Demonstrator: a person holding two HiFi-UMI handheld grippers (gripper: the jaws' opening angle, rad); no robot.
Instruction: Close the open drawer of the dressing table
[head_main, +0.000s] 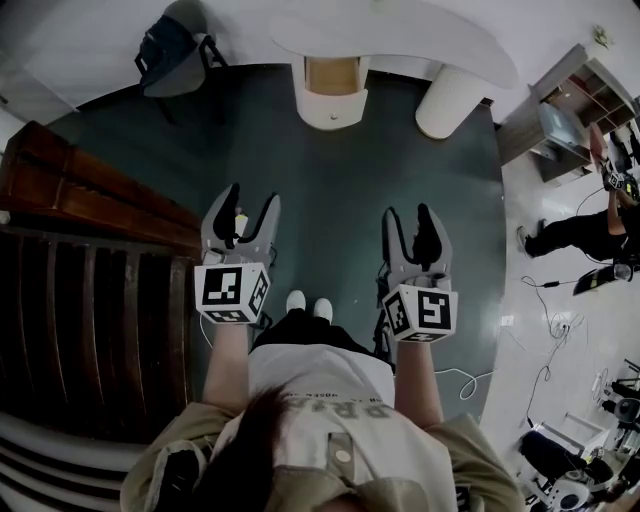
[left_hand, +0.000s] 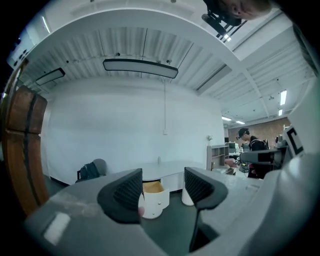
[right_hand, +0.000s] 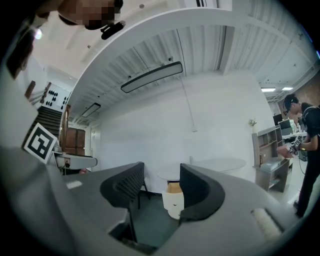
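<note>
The white dressing table (head_main: 400, 35) stands at the far edge of the dark green carpet. Its drawer (head_main: 332, 90) is pulled out and shows a pale wooden inside behind a rounded white front with a knob. My left gripper (head_main: 252, 197) and right gripper (head_main: 407, 213) hang side by side well short of the drawer, both open and empty. The left gripper view frames the drawer (left_hand: 153, 197) between the jaws of the left gripper (left_hand: 162, 192), far off. In the right gripper view the drawer (right_hand: 173, 200) also sits distant between the jaws of the right gripper (right_hand: 161, 190).
A chair with a dark backpack (head_main: 175, 55) stands left of the table. Dark wooden stairs (head_main: 90, 200) run along the left. The table's white round leg (head_main: 450, 100) is right of the drawer. A shelf unit (head_main: 580, 105), a person (head_main: 590, 225) and floor cables (head_main: 550, 330) are on the right.
</note>
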